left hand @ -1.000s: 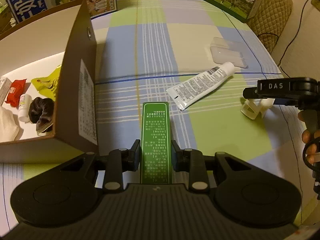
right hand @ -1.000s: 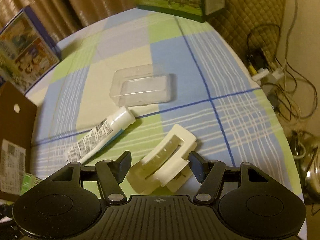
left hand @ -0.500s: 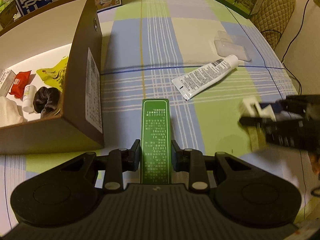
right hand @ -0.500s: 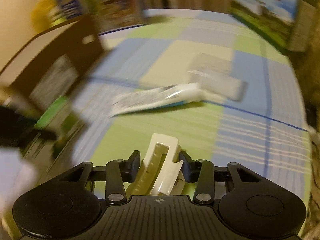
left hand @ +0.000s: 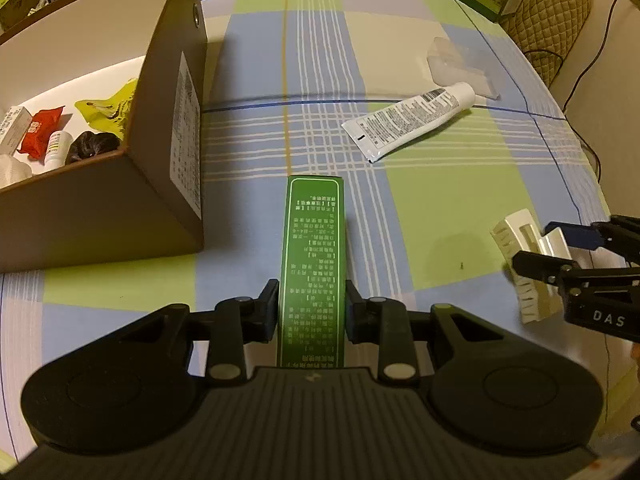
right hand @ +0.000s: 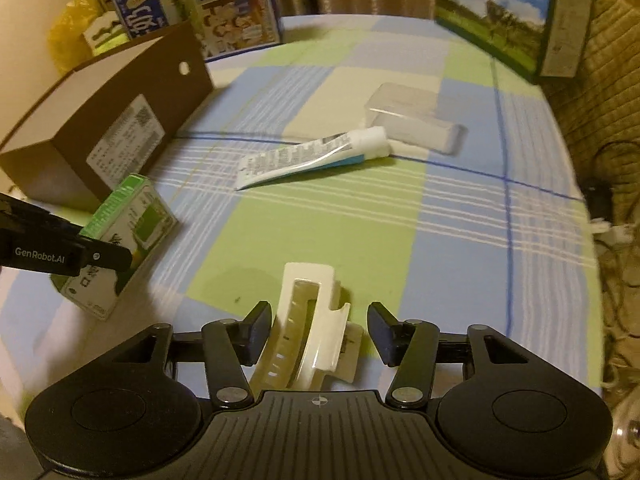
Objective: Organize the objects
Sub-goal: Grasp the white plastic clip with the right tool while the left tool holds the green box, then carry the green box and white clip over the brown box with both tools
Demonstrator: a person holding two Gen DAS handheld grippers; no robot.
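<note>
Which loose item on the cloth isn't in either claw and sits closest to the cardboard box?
The white tube. It lies flat between the cardboard box and the clear plastic case, which lies farther right, beyond the tube's cap.

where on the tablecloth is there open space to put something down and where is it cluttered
Free: the wide checked stretch between the cardboard box and the white tube, and the green patch between the tube and the hair clip. Crowded: inside the box, and where the tube meets the clear plastic case. The green carton fills the near centre.
</note>
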